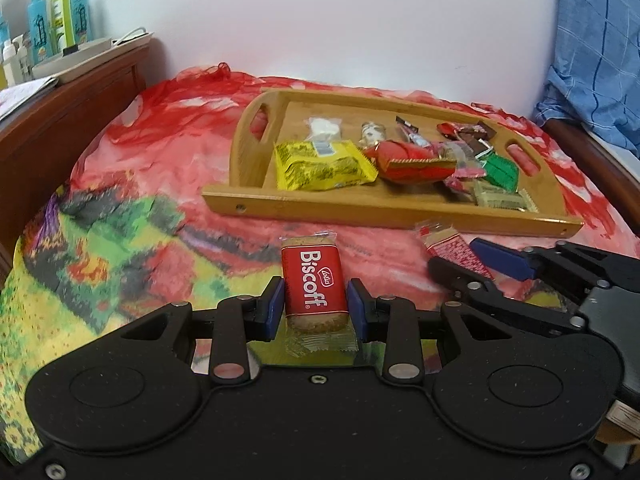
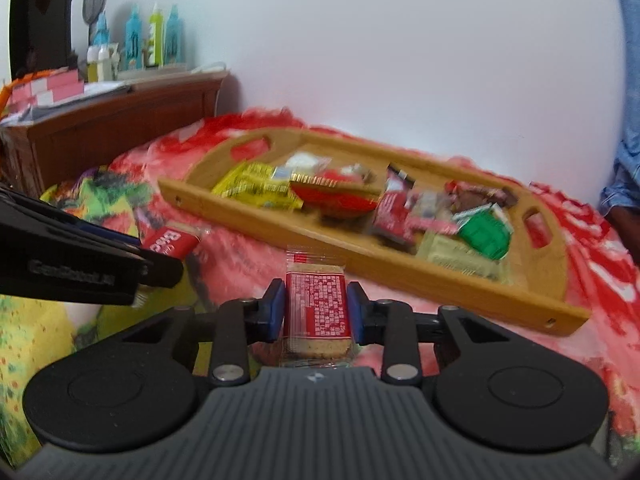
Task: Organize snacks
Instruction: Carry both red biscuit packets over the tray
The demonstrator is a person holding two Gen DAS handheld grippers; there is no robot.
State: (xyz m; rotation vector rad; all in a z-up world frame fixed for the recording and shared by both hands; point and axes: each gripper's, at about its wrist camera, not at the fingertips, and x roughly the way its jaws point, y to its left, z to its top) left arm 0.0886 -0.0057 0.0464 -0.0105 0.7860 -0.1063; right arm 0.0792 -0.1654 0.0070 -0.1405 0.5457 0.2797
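Clearly "Lotus Biscoff" wrapper (image 1: 314, 282) — probably gripped.

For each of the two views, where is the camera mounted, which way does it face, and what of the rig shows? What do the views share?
Left wrist: sits on the left gripper, looking forward over the bed at the wooden tray; its jaws hold a Biscoff biscuit, and the right gripper shows at right.
Right wrist: sits on the right gripper, facing the same tray from further right; its jaws hold a red-wrapped biscuit, the left gripper at left.
Shared: tray, yellow packet, both biscuits, bottles.
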